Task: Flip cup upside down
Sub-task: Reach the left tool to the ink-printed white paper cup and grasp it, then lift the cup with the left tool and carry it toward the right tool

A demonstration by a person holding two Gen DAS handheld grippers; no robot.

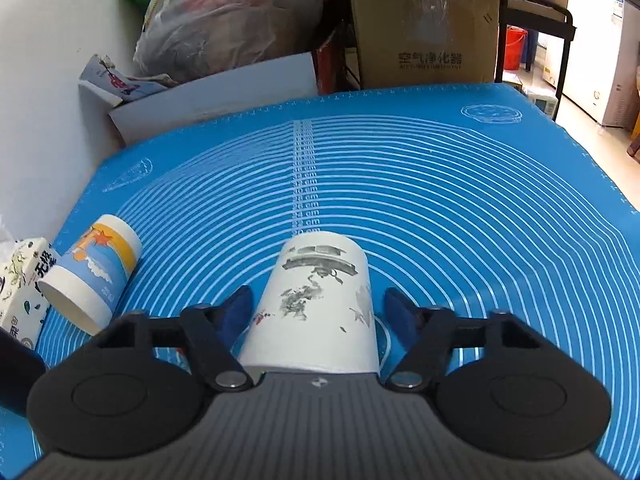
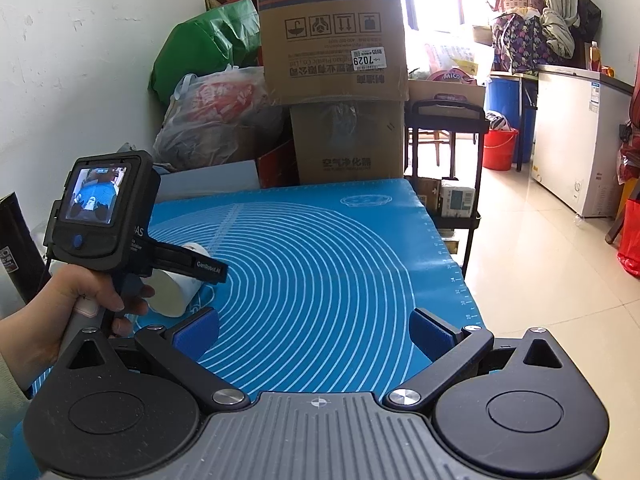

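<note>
A white paper cup with grey ink-painting print (image 1: 320,300) lies tilted between the fingers of my left gripper (image 1: 320,306), its closed base pointing away and its rim toward the camera. The blue pads stand a little apart from its sides, so the gripper is open around it. The same cup (image 2: 176,284) shows in the right wrist view under the left gripper (image 2: 120,240), with its open mouth facing the camera. My right gripper (image 2: 316,330) is open and empty above the blue mat (image 2: 320,260).
A second paper cup with blue and orange print (image 1: 94,272) lies on its side at the mat's left edge, beside a tissue box (image 1: 20,284). Cardboard boxes (image 1: 424,28) and bags (image 1: 224,16) stand behind the table. A black cart (image 2: 448,160) stands at the right.
</note>
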